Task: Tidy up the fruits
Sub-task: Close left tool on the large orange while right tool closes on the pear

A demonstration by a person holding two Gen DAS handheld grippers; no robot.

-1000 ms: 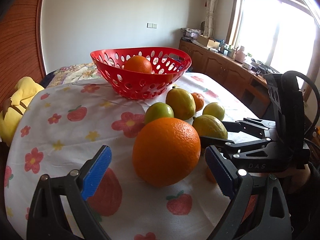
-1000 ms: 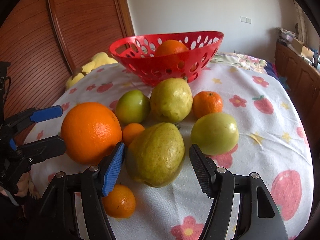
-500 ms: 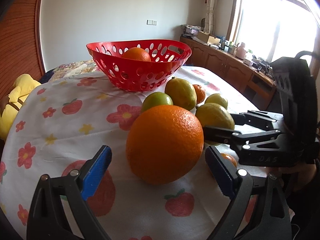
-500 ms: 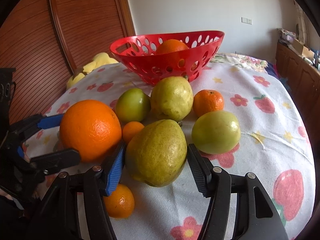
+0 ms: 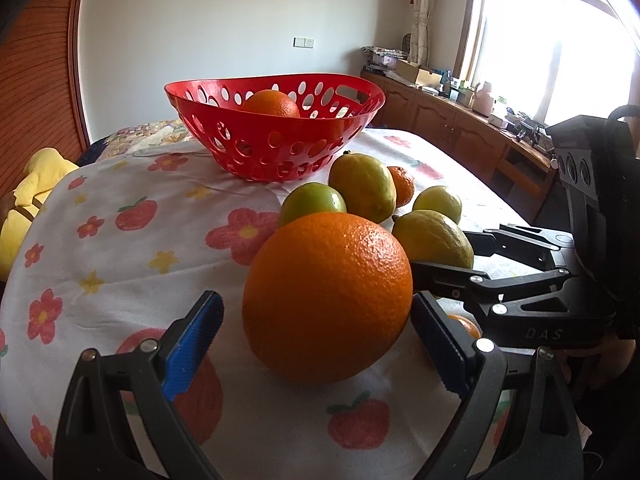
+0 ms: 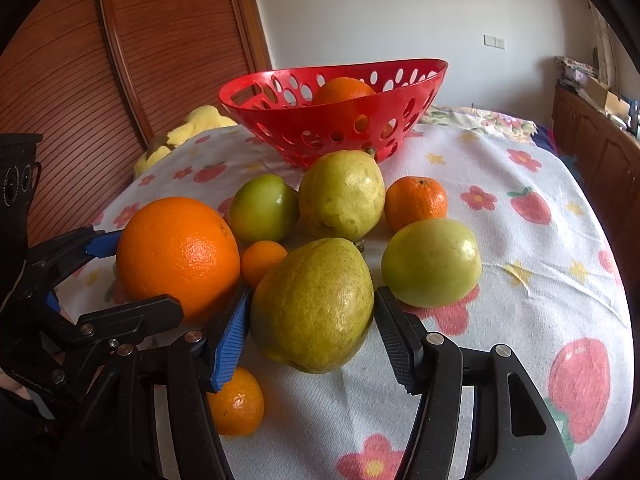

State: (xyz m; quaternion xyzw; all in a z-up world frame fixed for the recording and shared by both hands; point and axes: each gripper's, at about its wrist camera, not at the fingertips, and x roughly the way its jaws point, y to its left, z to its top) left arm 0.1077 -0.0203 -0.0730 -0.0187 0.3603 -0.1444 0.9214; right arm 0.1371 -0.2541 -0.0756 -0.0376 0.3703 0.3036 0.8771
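A big orange (image 5: 326,296) sits on the flowered tablecloth (image 5: 120,264) between the fingers of my left gripper (image 5: 316,298), which is open; there is a gap at the left blue pad. My right gripper (image 6: 312,292) is shut on a yellow-green guava (image 6: 314,304), with both pads against its sides. The guava rests on the cloth. Behind stands a red perforated basket (image 6: 320,128) holding one orange (image 6: 344,90). Loose on the cloth are a second guava (image 6: 340,196), two green fruits (image 6: 262,208) (image 6: 432,260) and several tangerines (image 6: 416,202).
A small tangerine (image 6: 236,400) lies just under my right gripper's left finger, another (image 6: 260,262) between the orange and the guava. A yellow plush toy (image 5: 32,192) sits past the table's left edge. Wooden cabinets (image 5: 440,120) run along the window wall.
My right gripper's jaws have narrowed onto the guava until both pads touch it. My left gripper has edged forward, so the big orange lies deeper between its fingers.
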